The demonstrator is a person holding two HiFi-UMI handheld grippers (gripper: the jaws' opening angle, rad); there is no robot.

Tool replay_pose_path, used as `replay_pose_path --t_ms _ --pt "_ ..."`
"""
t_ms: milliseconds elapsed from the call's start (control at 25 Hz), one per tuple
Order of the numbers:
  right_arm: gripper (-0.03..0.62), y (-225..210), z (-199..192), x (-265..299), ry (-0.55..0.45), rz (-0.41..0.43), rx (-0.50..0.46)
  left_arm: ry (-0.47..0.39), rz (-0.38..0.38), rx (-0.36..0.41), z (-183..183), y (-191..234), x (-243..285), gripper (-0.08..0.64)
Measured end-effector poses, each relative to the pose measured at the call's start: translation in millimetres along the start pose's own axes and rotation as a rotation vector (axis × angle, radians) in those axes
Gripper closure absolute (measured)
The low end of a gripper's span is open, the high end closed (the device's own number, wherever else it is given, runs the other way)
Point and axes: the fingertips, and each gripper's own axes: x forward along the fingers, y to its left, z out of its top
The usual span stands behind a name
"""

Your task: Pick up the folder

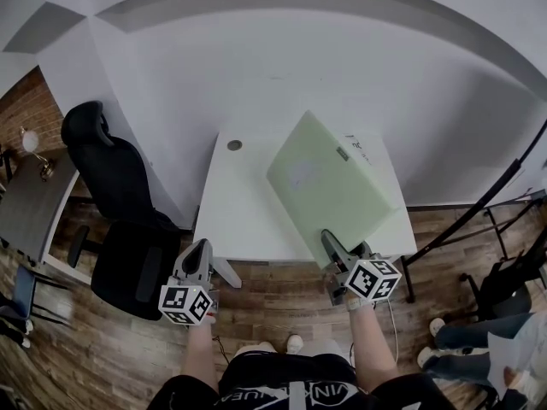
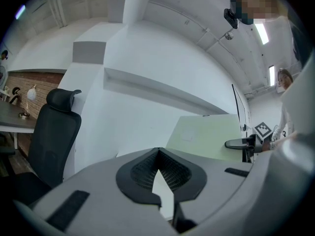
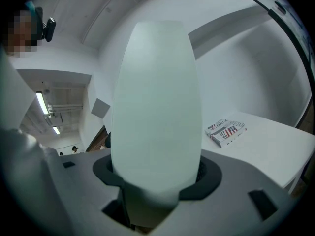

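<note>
Nearest me, the left gripper (image 1: 197,253) hangs off the white table's near left corner, its jaws brought together on nothing. The right gripper (image 1: 330,241) sits at the near edge of the white rectangular table (image 1: 235,216), towards the right, with its jaws clamped on the near edge of the pale green flat plastic folder (image 1: 329,182). The folder slants up and away over the table's right half. I cannot tell whether its far corner is clear of the surface.

One edge grip on a wide, thin sheet will probably let it sag or swing, so I'd hold the clamp firm, raise it slowly and avoid rolling the wrist. The small printed cardboard box (image 3: 225,131) by the far right corner should stay clear.
</note>
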Motion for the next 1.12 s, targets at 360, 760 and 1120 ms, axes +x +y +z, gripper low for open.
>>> replay_pose_path --t_ms 360,760,1120 --pt "0.304 -1.8 7.8 -3.6 -0.015 -0.023 -0.063 0.001 -0.003 0.000 0.6 -3.0 3.0 0.548" --pt "0.304 -11.9 7.7 -2.3 -0.020 -0.039 -0.061 0.019 -0.007 -0.001 -6.5 -5.1 12.2 0.548" --pt "0.304 -19.6 6.5 3.9 -0.024 -0.036 -0.055 0.025 -0.004 0.005 -11.1 -2.3 23.7 0.548"
